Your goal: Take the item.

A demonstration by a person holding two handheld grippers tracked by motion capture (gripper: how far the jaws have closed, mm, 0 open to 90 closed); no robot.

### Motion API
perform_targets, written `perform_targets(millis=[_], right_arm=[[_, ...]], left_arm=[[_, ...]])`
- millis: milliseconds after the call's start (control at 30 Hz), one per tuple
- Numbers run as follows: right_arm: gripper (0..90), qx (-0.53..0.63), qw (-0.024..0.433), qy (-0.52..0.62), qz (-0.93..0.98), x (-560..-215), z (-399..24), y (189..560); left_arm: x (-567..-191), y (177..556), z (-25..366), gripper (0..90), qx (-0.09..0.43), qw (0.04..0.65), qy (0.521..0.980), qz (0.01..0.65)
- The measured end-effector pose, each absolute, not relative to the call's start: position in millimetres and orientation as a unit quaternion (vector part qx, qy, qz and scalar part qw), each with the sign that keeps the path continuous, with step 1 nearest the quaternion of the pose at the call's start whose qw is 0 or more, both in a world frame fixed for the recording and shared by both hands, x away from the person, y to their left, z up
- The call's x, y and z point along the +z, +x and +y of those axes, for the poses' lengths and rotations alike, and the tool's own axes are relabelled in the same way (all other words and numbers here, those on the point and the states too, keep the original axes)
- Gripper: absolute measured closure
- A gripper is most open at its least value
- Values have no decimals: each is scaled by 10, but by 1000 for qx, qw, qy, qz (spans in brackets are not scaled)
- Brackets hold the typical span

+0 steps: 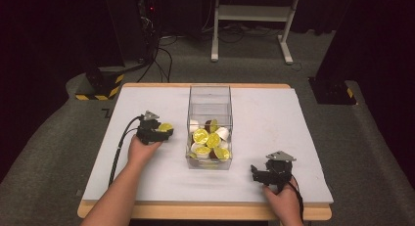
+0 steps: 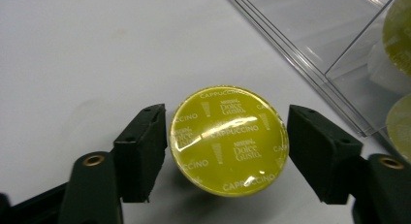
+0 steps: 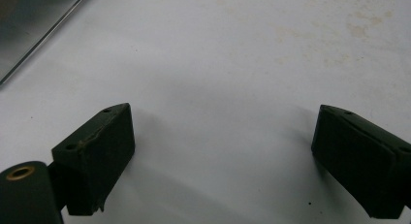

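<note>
The left claw [image 2: 228,141] sits low on the white bench [image 1: 274,118], jaws set either side of a yellow capsule [image 2: 228,140]. The near jaw touches the capsule's rim or all but touches it; the far jaw shows a thin gap, so it is bracketing the capsule, not clamping it. In the high view that claw [image 1: 166,132] lies just left of the clear box [image 1: 210,96], capsule [image 1: 166,126] at its tip, well outside the box.

The right claw [image 3: 223,156] is spread wide over bare bench, gripping nothing. From above it [image 1: 254,171] rests near the front right of the bench, apart from the box.

The capsule's lid reads "CAPPUCCINO" round the edge and across the middle, with "NESCAFÉ Dolce Gusto" repeated in small white print. Glare wipes out part of the lettering.

Inside the box, a heap of capsules [image 1: 210,140]: yellow lids, white bodies, a couple of dark ones. Their print is too small to read from above. In the left claw view the box wall [image 2: 310,44] cuts across the corner, and the capsules behind it are blurred and cropped. The right claw view catches a sliver of the box [image 3: 29,25] at top left.
</note>
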State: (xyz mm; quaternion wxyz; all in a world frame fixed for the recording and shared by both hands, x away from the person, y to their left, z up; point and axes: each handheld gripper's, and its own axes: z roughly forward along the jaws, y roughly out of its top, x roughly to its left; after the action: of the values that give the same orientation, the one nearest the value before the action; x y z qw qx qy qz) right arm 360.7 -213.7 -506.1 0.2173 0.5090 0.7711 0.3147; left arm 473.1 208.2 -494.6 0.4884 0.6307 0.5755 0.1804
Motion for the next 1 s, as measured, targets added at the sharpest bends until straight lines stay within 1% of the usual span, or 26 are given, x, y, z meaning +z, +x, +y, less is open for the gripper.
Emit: perform_targets(millis=[233,600,633,667,700,767,900,1000], right_arm=[[82,315,217,509,771,-5061,-2137,3608],[82,315,217,509,771,-5061,-2137,3608],[82,315,217,509,771,-5061,-2137,3608],[82,315,217,509,771,-5061,-2137,3608],[82,315,217,509,771,-5061,-2137,3608],[82,315,217,509,771,-5061,-2137,3608],[82,315,217,509,771,-5061,-2137,3607],[82,315,217,509,771,-5061,-2137,3608]], left_arm=[[-4895,4702,2079,250,179,496,622,579],[-4739,4624,2107,249,170,516,613,574],[-4728,4616,2121,248,174,513,620,568],[-4711,4604,2114,248,172,517,614,571],[-4686,4589,2130,249,172,516,618,567],[-4659,4570,2113,248,169,527,607,571],[-4614,4530,2123,248,170,527,615,561],[-4606,4517,2104,248,167,533,610,562]])
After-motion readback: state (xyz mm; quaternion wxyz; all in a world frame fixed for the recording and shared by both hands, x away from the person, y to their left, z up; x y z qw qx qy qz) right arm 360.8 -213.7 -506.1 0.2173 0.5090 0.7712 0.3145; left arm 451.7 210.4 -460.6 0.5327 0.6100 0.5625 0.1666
